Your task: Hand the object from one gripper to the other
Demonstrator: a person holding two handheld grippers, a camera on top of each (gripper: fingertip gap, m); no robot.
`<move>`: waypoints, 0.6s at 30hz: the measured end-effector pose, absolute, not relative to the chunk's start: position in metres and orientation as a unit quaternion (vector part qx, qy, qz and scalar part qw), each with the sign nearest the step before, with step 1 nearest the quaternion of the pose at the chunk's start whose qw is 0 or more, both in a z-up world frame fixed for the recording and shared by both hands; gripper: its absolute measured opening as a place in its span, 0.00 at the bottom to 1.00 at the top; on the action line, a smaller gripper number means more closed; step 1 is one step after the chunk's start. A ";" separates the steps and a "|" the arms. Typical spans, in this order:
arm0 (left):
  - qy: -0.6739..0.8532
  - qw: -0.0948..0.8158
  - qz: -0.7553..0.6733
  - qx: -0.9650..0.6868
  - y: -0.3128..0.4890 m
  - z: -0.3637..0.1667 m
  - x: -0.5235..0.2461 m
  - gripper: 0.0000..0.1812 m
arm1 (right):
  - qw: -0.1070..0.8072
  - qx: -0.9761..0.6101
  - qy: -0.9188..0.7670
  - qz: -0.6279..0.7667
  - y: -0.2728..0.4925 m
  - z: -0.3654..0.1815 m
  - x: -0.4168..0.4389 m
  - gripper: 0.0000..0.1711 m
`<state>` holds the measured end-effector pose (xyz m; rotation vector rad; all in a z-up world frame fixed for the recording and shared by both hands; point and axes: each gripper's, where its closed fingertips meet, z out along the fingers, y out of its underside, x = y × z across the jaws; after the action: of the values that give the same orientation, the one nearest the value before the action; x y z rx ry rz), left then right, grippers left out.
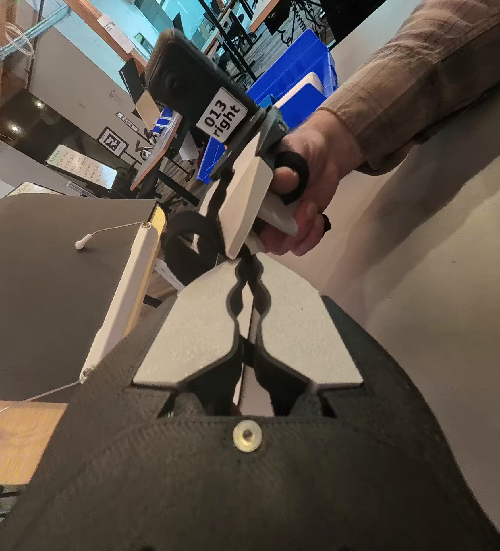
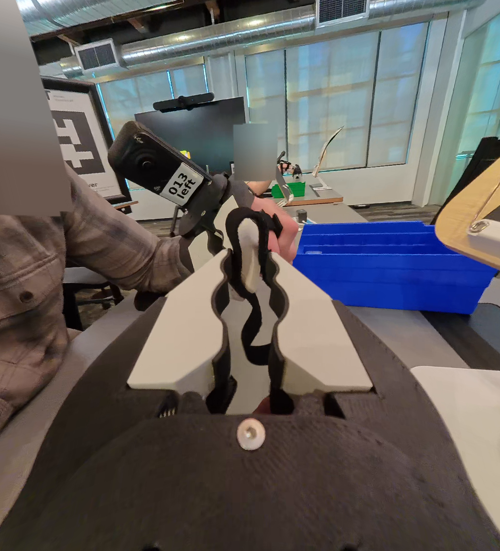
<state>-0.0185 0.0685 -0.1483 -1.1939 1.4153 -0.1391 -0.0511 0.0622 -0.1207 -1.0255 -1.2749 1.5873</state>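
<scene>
Working over a grey tabletop (image 2: 392, 334), with a blue plastic bin (image 2: 392, 268) at the far right and a wood-edged board (image 2: 466, 208) cutting into the near right corner. Backed by tall windows (image 2: 332, 104), silver ceiling ducts (image 2: 213, 38), a dark monitor (image 2: 198, 134) and a framed black-and-white marker board (image 2: 75, 140) at far left.

Cut off at the frame edges: most of the plaid sleeve (image 2: 108, 247). Wrapped around the far handle by a hand (image 1: 311, 185), fingers partly hidden behind white plastic. Hard to follow where the black strap (image 2: 253, 325) ends; blends into the black finger pads.

Seen as a narrow, matte black fabric band, limp and looped. Pinched near one end by the left gripper (image 1: 247, 277), jaws drawn almost together on it. Curled over that gripper's white fingertip in the right wrist view, then hanging in slack bends down through the right gripper (image 2: 251, 255). Held partly apart there, jaws on either side of the strap with a clear gap, no squeeze visible.
</scene>
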 end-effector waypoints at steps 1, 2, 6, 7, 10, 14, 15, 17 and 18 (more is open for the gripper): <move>0.609 0.597 -0.070 -0.517 0.068 -0.148 -0.018 0.01 | 0.420 -0.408 -0.508 0.632 0.062 -0.120 -0.051 0.11; 0.605 0.595 -0.082 -0.523 0.067 -0.148 -0.019 0.01 | 0.425 -0.407 -0.507 0.630 0.063 -0.120 -0.051 0.09; 0.571 0.596 -0.141 -0.547 0.069 -0.143 -0.020 0.02 | 0.452 -0.410 -0.483 0.628 0.072 -0.115 -0.051 0.01; 0.564 0.594 -0.158 -0.552 0.069 -0.142 -0.020 0.02 | 0.455 -0.412 -0.476 0.630 0.074 -0.114 -0.051 0.01; 0.551 0.603 -0.168 -0.552 0.072 -0.139 -0.022 0.08 | 0.474 -0.421 -0.449 0.630 0.086 -0.110 -0.048 0.00; 0.496 0.643 -0.179 -0.555 0.082 -0.115 -0.033 0.21 | 0.519 -0.430 -0.412 0.613 0.108 -0.100 -0.038 0.00; 0.475 0.651 -0.179 -0.565 0.087 -0.111 -0.038 0.24 | 0.536 -0.431 -0.399 0.606 0.113 -0.096 -0.035 0.00; 0.451 0.647 -0.184 -0.586 0.096 -0.112 -0.043 0.33 | 0.563 -0.429 -0.390 0.589 0.118 -0.091 -0.033 0.00; 0.453 0.630 -0.186 -0.602 0.099 -0.120 -0.041 0.36 | 0.569 -0.428 -0.391 0.584 0.117 -0.090 -0.033 0.00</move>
<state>-0.0409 0.0992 -0.1203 -1.3783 1.0383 -0.4261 -0.0330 0.1168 -0.0905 -1.0052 -0.9179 1.3712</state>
